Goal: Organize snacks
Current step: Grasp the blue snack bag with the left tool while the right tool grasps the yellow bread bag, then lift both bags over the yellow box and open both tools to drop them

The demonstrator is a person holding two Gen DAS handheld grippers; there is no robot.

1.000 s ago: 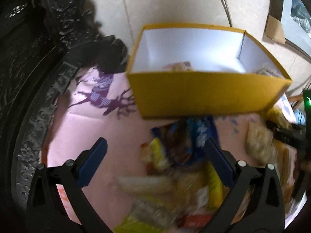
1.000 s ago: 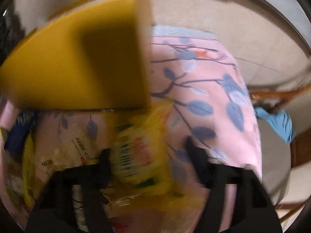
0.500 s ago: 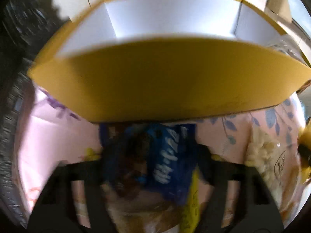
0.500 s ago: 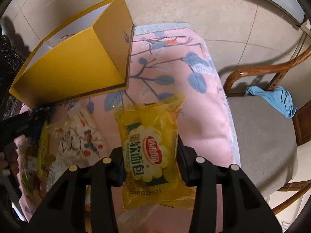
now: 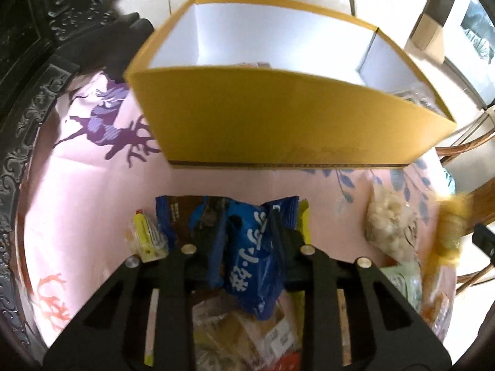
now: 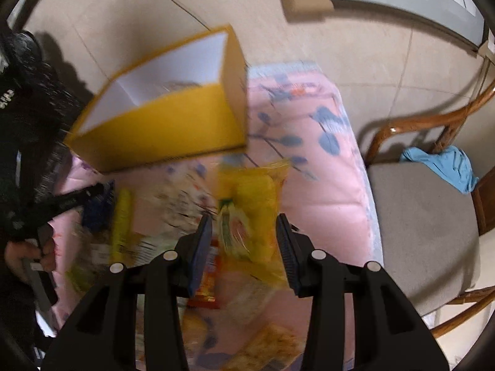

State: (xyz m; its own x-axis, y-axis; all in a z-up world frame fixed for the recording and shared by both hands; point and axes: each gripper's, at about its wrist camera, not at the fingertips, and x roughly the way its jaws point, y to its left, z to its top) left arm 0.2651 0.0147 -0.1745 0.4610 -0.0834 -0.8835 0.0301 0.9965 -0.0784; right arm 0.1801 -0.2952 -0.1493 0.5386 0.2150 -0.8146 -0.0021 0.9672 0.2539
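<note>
My left gripper [image 5: 247,235] is shut on a blue snack packet [image 5: 250,247], held just above the pile in front of the open yellow box [image 5: 278,123]. The box has white inner walls and some snacks lie inside. My right gripper [image 6: 244,235] is shut on a yellow soft-bread packet [image 6: 250,213], lifted above the pink cloth; the picture is blurred. The yellow box [image 6: 167,126] shows up and to the left in the right wrist view. The left gripper [image 6: 74,201] shows at the left there.
Several loose snack packets lie on the pink patterned cloth [image 5: 83,185], among them a clear bag of white puffs [image 5: 389,228]. A carved dark table edge [image 5: 18,142] curves at the left. A wooden chair [image 6: 423,216] with a blue cloth [image 6: 445,167] stands at the right.
My left gripper has closed on the blue packet and pulled back from the box. My right gripper has risen and backed away with the yellow packet.
</note>
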